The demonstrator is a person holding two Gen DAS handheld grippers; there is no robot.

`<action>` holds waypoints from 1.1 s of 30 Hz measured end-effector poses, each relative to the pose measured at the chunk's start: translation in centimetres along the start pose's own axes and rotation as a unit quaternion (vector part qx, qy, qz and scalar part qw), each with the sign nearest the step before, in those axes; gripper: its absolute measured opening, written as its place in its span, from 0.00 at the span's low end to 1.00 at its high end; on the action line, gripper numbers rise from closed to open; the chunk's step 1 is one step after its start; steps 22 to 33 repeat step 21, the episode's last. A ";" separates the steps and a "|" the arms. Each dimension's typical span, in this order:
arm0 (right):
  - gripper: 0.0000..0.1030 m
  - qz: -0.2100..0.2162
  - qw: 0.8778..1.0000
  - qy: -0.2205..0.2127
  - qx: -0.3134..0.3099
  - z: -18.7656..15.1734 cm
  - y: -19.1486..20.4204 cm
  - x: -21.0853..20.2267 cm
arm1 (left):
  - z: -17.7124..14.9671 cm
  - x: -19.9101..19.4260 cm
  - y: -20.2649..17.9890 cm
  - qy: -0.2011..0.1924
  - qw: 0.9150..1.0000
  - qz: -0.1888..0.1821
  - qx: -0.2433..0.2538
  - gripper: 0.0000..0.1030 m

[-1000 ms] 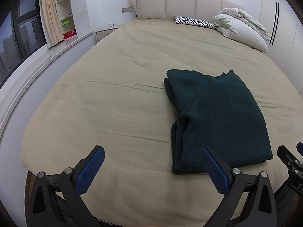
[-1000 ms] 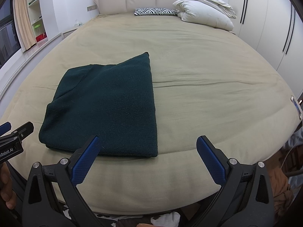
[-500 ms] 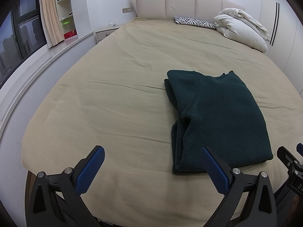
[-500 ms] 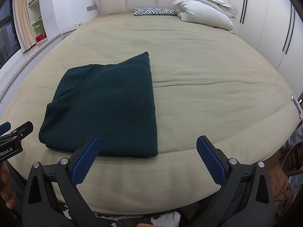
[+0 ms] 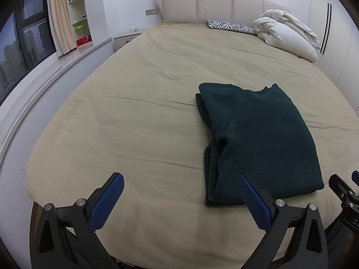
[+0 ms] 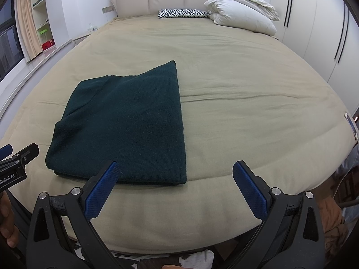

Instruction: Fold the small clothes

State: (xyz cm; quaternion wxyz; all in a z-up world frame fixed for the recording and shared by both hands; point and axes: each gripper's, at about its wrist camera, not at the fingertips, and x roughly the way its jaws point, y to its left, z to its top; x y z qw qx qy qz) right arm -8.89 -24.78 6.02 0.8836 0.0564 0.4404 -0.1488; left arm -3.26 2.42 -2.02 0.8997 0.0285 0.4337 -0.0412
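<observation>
A dark green knitted garment (image 5: 258,139) lies folded into a rectangle near the foot of the bed (image 5: 145,103); in the right wrist view the same garment (image 6: 125,125) sits left of centre. My left gripper (image 5: 180,192) hovers open over the bed's front edge, to the left of the garment, with nothing between its blue pads. My right gripper (image 6: 175,179) is open too, held back from the garment's near right corner and empty. The right gripper's tip (image 5: 343,190) shows at the right edge of the left wrist view, and the left gripper's tip (image 6: 20,157) at the left edge of the right wrist view.
A zebra-print cushion (image 6: 182,13) and a folded white duvet (image 6: 242,9) lie at the headboard. A window ledge (image 5: 44,67) and shelves run along the left; wardrobe doors (image 6: 325,33) stand on the right. A phone (image 6: 351,123) rests at the bed's right edge.
</observation>
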 end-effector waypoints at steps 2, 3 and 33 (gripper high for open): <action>1.00 0.000 1.000 0.000 0.000 -0.1 0.0 0.0 | 0.0 0.0 0.0 0.001 1.000 0.001 0.000 1.00; 1.00 0.000 1.000 0.000 0.000 0.0 0.0 0.0 | 0.0 0.0 0.0 0.001 1.000 0.001 -0.001 1.00; 1.00 0.002 1.000 0.003 0.002 -0.4 -0.4 -0.3 | -0.3 -0.2 -0.2 -0.005 1.000 0.009 -0.001 1.00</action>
